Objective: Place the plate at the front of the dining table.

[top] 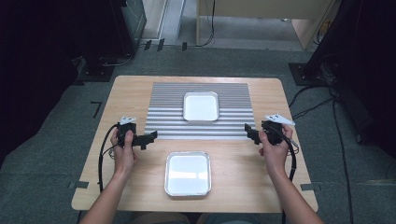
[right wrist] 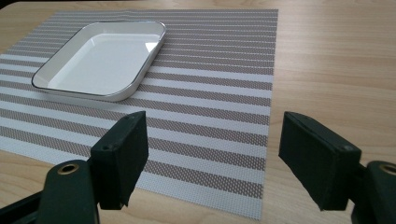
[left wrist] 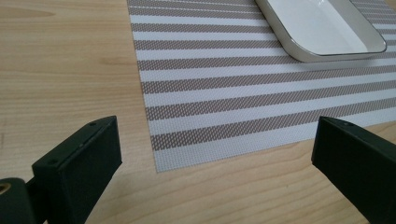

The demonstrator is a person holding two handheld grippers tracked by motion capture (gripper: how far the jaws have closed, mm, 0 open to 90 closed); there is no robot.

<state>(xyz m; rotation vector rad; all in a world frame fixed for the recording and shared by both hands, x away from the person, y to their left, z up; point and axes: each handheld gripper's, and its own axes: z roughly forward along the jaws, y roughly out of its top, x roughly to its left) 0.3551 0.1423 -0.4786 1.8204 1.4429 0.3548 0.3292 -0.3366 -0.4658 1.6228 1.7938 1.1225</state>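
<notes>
Trays between open tongs

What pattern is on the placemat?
Grey-brown and white stripes on the placemat, clearest in the right gripper view.

2 grippers, jaws apart

Overhead forward-down view; two low claw views sharing striped placemat.
</notes>
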